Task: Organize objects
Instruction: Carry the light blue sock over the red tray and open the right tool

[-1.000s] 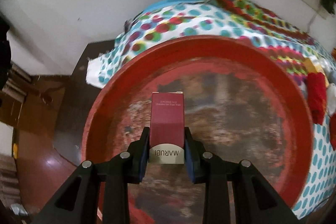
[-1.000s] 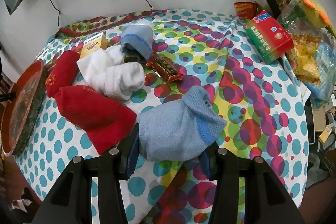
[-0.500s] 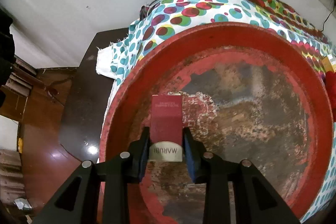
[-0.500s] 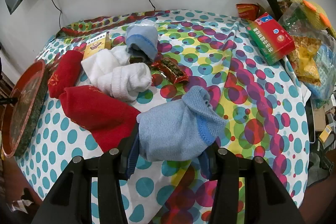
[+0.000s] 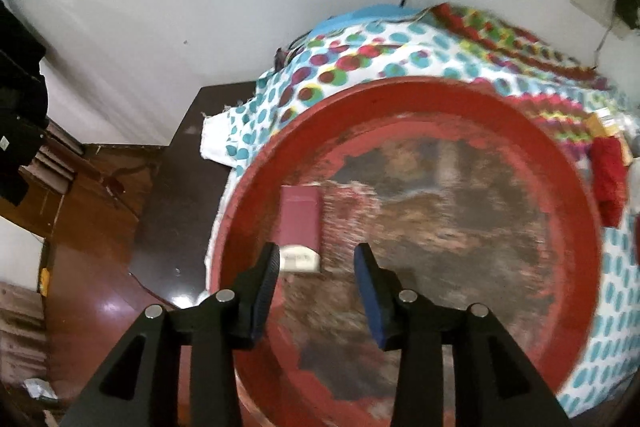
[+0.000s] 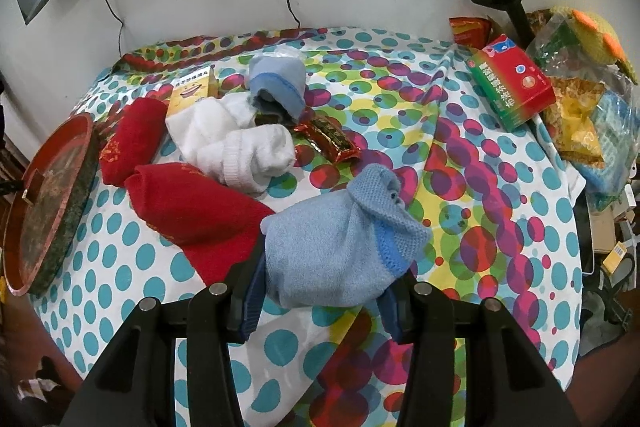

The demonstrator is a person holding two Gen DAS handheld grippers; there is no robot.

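Box down on the tray, sock next in line.
Left gripper (image 5: pixel 316 267) jaws opening, maroon box (image 5: pixel 300 223) lying free on the red tray (image 5: pixel 440 95) at the worktop's edge; only the right view shows the right gripper (image 6: pixel 320 291) pinching the blue sock (image 6: pixel 340 243) above the spotted cloth (image 6: pixel 480 195).

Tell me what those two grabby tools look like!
Both tools look alike. The left tool and right tool each have two black, triangle-framed plastic arms with round silver bolt heads, ending in ribbed dark blue pads. No cables, hands or sleeves show.
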